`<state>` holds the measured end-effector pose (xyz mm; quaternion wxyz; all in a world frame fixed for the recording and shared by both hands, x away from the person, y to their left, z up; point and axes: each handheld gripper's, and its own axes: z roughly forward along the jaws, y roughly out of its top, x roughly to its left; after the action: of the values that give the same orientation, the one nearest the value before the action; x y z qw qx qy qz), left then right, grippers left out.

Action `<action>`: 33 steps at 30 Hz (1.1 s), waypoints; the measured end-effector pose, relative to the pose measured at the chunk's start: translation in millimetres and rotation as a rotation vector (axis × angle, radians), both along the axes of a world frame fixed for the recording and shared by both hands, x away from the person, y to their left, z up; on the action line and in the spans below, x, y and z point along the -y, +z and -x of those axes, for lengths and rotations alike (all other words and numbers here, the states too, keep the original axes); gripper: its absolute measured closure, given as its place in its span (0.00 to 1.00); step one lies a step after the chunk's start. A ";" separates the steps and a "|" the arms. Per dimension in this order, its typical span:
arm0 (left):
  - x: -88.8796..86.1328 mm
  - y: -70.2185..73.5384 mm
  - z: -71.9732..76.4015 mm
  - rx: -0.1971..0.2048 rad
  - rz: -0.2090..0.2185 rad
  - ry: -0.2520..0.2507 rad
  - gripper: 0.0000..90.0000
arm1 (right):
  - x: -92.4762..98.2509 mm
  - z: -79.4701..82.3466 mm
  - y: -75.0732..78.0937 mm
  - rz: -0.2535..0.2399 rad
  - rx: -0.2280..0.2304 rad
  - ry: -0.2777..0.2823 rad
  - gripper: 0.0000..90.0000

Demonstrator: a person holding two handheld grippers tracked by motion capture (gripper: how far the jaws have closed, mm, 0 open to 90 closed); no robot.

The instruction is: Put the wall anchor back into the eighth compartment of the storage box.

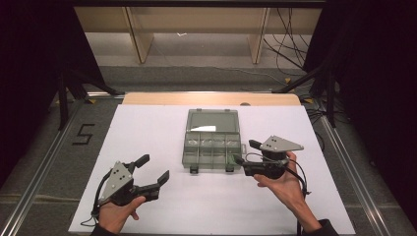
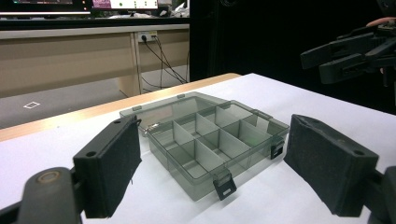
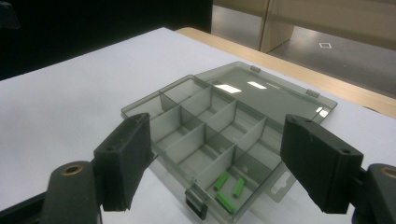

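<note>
**Open organiser box lying between two open grippers**

In the high view, a smoky clear compartment box is lying at the centre of the frame on the white table, its lid folded flat toward the top of the frame. The left gripper is sitting at the lower left in the person's left hand, its jaws spreading wide with nothing between them, well apart from the box. The right gripper is sitting right of centre in the right hand, just beside the box's lower right corner, its jaws standing apart.

In the left gripper view, the two black jaws are rising wide apart at the bottom corners, framing the box at the frame's centre. Its two dark latches are hanging at the near wall. The right gripper is showing at the upper right.

In the right gripper view, the jaws are gaping wide and holding nothing, with the box below and between them. Three green sticks are lying in the compartment at the bottom centre; the remaining compartments are looking bare.
</note>
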<state>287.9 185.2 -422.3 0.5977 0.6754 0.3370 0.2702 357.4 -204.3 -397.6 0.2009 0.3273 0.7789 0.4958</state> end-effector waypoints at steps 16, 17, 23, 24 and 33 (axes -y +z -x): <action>0.8 -0.1 0.1 -0.001 -0.002 -0.004 0.19 | 14.2 27.7 -6.6 -0.104 0.057 0.007 0.23; 0.9 -0.1 0.0 0.000 -0.004 -0.005 0.19 | 14.6 28.3 -6.7 -0.113 0.060 0.014 0.22; 0.7 -0.2 0.2 0.000 -0.004 -0.007 0.19 | 16.7 34.8 -6.8 -0.125 0.076 0.009 0.20; 0.7 -0.2 0.2 0.000 -0.004 -0.007 0.19 | 16.1 35.0 -7.9 -0.142 0.085 0.013 0.19; 1.3 -0.4 0.0 0.004 -0.016 -0.014 0.19 | 16.8 41.0 -10.5 -0.156 0.081 0.024 0.18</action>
<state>287.9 183.9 -422.7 0.5948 0.6819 0.3290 0.2701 316.4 -221.1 -408.1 0.2003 0.3125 0.7330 0.5701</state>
